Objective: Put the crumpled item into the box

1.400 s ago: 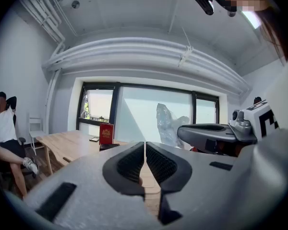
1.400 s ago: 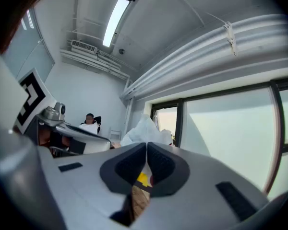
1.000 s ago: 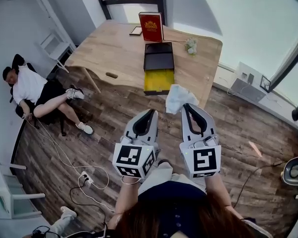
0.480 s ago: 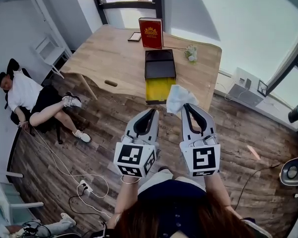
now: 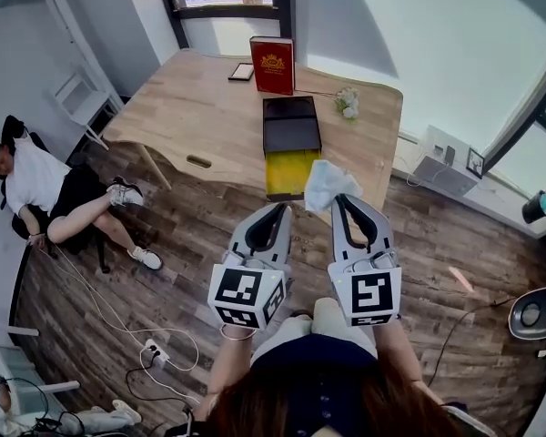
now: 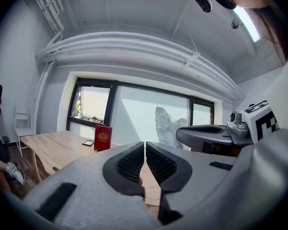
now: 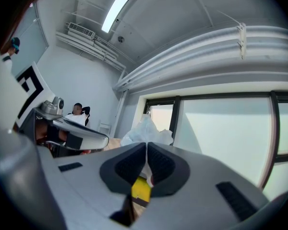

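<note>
1. Right gripper (image 5: 348, 200) clamped shut on the crumpled item (image 5: 325, 181), a white, filmy wad sticking up past the jaw tips. Held in the air, short of the table's near edge.
2. Left gripper (image 5: 279, 210) just beside it on the left, jaws pressed together with nothing between them.
3. Ahead of both grippers, one wooden table (image 5: 191, 107).
4. Well off to the left gripper's left, one person (image 5: 38, 178) seated on the floor side, and one white chair (image 5: 80, 96) farther on.
5. On the table, just past the right gripper's tips, one box (image 5: 289, 169), open, yellow inside, with a black part behind. Near right corner covered by the wad in the head view.
6. Beyond the box, one red book (image 5: 273, 65) standing upright.
7. Right of the box, one small whitish bundle (image 5: 348, 102). Left of the book, one small dark flat thing (image 5: 241, 71).
</note>
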`<act>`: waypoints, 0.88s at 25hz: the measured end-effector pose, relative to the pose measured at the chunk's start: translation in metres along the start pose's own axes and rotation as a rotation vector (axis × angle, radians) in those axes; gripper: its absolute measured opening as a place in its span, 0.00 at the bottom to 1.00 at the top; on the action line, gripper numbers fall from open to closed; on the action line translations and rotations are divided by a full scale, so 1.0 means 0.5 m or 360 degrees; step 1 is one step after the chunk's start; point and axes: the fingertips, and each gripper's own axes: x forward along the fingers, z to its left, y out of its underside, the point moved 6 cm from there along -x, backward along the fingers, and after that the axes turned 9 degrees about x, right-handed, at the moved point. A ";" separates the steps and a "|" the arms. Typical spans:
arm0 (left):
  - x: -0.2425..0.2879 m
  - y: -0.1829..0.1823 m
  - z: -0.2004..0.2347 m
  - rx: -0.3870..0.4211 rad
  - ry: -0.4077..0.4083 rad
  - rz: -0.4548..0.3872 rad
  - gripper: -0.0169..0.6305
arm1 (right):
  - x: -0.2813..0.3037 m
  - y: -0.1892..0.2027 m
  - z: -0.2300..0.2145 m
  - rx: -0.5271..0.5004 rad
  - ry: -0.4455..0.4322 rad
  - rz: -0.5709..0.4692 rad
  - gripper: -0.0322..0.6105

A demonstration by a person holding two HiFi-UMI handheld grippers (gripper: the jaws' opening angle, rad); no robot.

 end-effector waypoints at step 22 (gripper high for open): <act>0.178 0.027 0.084 -0.0044 -0.0136 0.0089 0.08 | 0.194 0.053 -0.108 0.0017 -0.0119 0.0088 0.10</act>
